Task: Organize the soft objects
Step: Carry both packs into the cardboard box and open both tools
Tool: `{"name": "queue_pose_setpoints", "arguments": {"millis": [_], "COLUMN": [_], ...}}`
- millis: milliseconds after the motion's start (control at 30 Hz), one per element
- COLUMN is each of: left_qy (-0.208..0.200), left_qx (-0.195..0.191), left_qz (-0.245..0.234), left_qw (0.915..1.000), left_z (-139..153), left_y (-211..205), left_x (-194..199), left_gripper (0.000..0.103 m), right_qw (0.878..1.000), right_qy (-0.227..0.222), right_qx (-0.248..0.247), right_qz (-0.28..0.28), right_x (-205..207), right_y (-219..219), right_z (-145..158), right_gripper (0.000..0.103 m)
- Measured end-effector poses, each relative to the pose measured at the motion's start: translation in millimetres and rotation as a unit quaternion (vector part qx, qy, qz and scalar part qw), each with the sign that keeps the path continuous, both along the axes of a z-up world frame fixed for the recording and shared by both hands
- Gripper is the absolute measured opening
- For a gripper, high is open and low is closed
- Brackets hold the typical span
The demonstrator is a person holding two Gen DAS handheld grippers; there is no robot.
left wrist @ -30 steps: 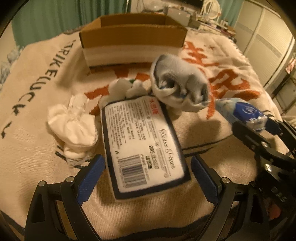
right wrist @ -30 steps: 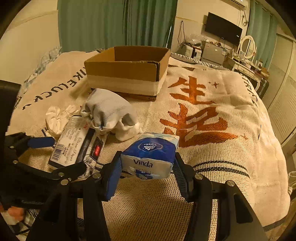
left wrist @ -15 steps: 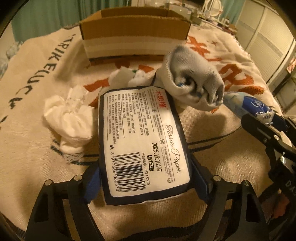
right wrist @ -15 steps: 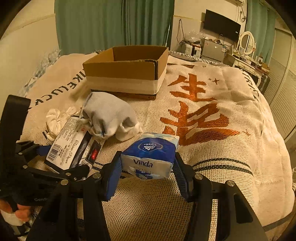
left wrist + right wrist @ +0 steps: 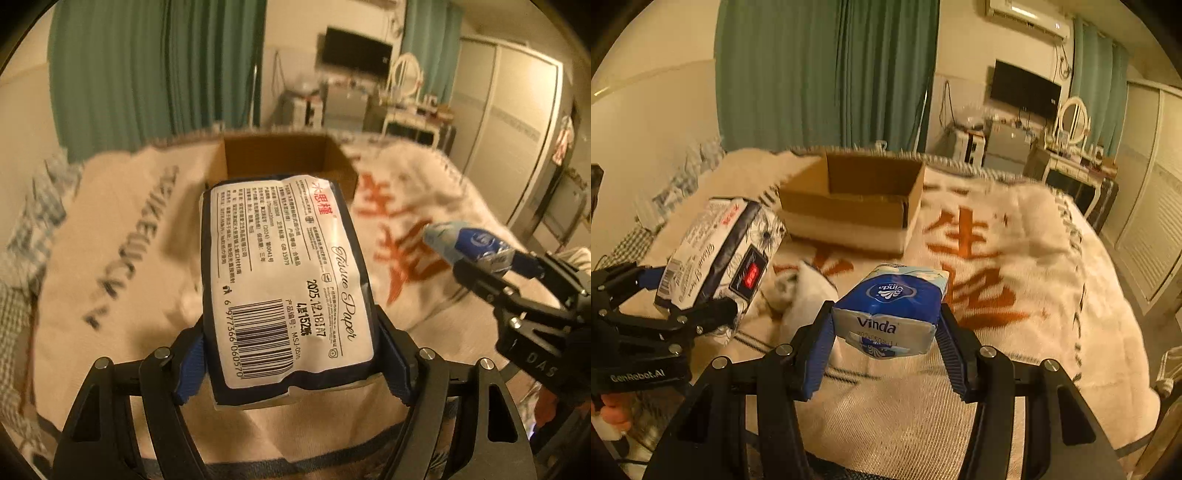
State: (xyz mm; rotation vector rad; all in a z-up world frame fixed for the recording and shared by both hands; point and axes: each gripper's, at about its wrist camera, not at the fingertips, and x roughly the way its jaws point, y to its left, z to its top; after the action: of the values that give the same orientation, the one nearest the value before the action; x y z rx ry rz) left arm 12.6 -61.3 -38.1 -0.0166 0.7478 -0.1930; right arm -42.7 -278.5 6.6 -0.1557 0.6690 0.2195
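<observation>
My left gripper point(image 5: 291, 363) is shut on a dark-edged white tissue pack point(image 5: 284, 280) and holds it in the air above the bed; the gripper point(image 5: 685, 299) and the pack point(image 5: 716, 254) also show in the right wrist view. My right gripper point(image 5: 886, 350) is shut on a blue Vinda tissue pack point(image 5: 892, 310), lifted above the blanket; that pack shows in the left wrist view point(image 5: 467, 242) too. An open cardboard box point(image 5: 857, 201) stands on the bed beyond both packs and also shows in the left wrist view point(image 5: 277, 157). A grey-white sock bundle point(image 5: 809, 299) lies on the blanket below.
The bed carries a cream blanket point(image 5: 1015, 280) with orange characters. Green curtains point(image 5: 827, 74) hang behind the box. A dresser with a mirror point(image 5: 1071, 122) and a wardrobe point(image 5: 509, 147) stand at the right.
My left gripper closed on the white tissue pack and lifted it off the blanket toward the box. My right gripper rose with the Vinda pack. The view now tilts up.
</observation>
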Motion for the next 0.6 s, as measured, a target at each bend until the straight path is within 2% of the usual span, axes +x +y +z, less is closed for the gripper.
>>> {"name": "queue_pose_setpoints", "arguments": {"millis": [300, 433, 600], "left_qy": [-0.071, -0.083, -0.077], "left_qx": [-0.001, -0.003, 0.009], "left_qz": [-0.006, -0.012, -0.010], "left_qw": [0.9975, 0.9964, 0.9969], "left_z": [64.3, 77.7, 71.6], "left_y": [16.7, 22.6, 23.7], "left_x": [40.1, 77.2, 145.3], "left_gripper": [0.077, 0.077, 0.077], "right_qw": [0.997, 0.994, 0.993], "right_qy": [-0.067, -0.091, -0.088], "right_qx": [0.024, 0.029, 0.049], "right_qz": [0.033, 0.045, 0.057], "right_x": [31.2, 69.2, 139.5], "right_y": [17.4, 30.1, 44.6], "right_z": [69.3, 93.4, 101.1], "right_gripper": [0.053, 0.053, 0.053]}}
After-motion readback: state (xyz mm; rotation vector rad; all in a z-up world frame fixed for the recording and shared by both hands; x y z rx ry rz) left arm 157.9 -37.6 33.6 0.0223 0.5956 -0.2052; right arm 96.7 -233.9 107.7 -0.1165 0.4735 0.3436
